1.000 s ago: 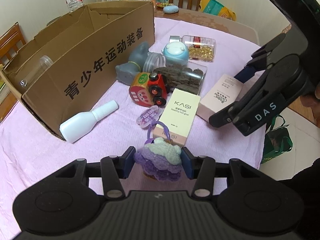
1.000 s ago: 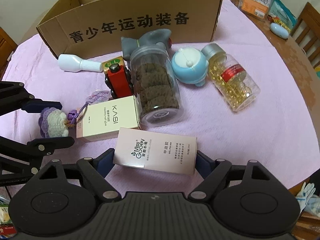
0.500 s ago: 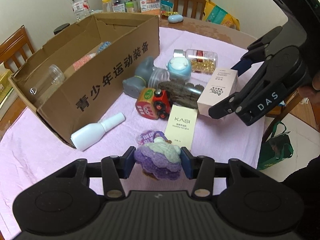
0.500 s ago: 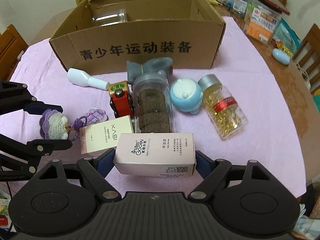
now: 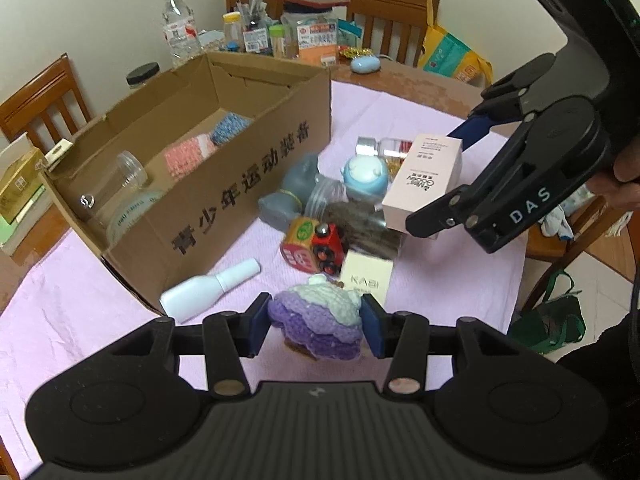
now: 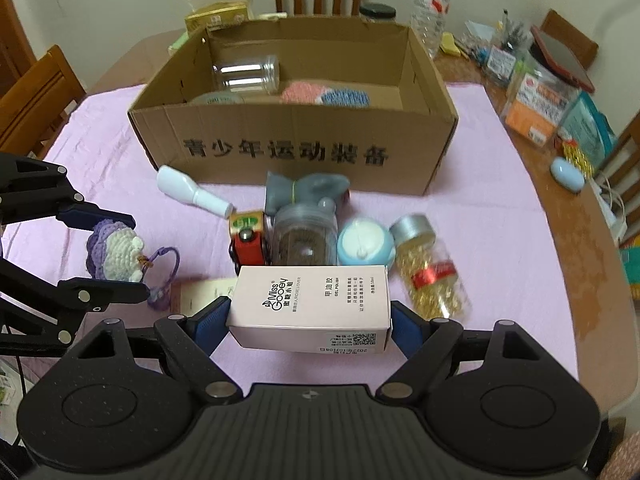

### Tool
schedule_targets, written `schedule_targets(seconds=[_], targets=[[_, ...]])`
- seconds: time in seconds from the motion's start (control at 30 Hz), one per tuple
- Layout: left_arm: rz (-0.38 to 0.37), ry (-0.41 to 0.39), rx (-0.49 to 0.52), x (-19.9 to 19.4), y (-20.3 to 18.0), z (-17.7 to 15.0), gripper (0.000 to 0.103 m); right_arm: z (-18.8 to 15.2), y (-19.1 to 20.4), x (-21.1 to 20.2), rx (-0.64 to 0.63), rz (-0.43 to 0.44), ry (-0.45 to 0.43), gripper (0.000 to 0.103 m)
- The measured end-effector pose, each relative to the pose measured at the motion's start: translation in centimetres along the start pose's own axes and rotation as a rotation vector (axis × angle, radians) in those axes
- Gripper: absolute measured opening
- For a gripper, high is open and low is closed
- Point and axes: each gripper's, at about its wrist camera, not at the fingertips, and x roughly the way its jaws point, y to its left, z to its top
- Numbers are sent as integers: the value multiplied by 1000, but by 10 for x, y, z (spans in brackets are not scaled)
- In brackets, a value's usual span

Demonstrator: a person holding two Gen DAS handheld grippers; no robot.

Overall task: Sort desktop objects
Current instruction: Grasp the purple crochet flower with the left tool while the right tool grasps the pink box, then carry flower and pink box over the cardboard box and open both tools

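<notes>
My left gripper (image 5: 316, 330) fills the bottom of its view, its blue pads pinching a purple crochet toy (image 5: 318, 326) from both sides, clear of the pink cloth (image 5: 72, 312). In the right wrist view the same toy (image 6: 114, 256) shows at the left edge between the black fingers, a purple loop (image 6: 166, 276) trailing from it. My right gripper (image 6: 310, 320) sits at the bottom centre of its view, clamped on the two short ends of a pink carton (image 6: 312, 306) that lies crosswise between the pads, lifted off the cloth; in the left view that carton (image 5: 424, 182) hangs at right of centre above the clutter. The box (image 6: 296, 152) stands open in the upper middle of the right view, printed side toward me, with a clear jar (image 6: 246, 74) and pink and blue knitted pieces (image 6: 324, 96) inside. Just in front of the box lie a white bottle (image 6: 192, 196), a grey toy (image 6: 304, 192), a red train (image 6: 248, 240), a jar of brown stuff (image 6: 306, 238), a blue round toy (image 6: 366, 242) and a capsule bottle (image 6: 430, 268), all packed close together. A cream carton (image 5: 368, 276) lies just beyond the crochet toy in the left view. Bottles and packets crowd the bare table (image 6: 576, 216) at upper right.
</notes>
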Motion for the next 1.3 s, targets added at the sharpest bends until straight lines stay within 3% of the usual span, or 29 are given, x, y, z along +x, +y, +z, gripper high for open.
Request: schedule_targets(seconds=[0.33, 0.9, 1.3], targets=[[57, -47, -44, -21, 6, 33, 47, 36, -10, -11, -113, 47, -71, 87], [184, -122, -24, -44, 20, 106, 47, 104, -43, -22, -272, 125, -170, 87], [262, -123, -64, -22, 48, 140, 47, 143, -60, 1, -320, 170, -177, 87]])
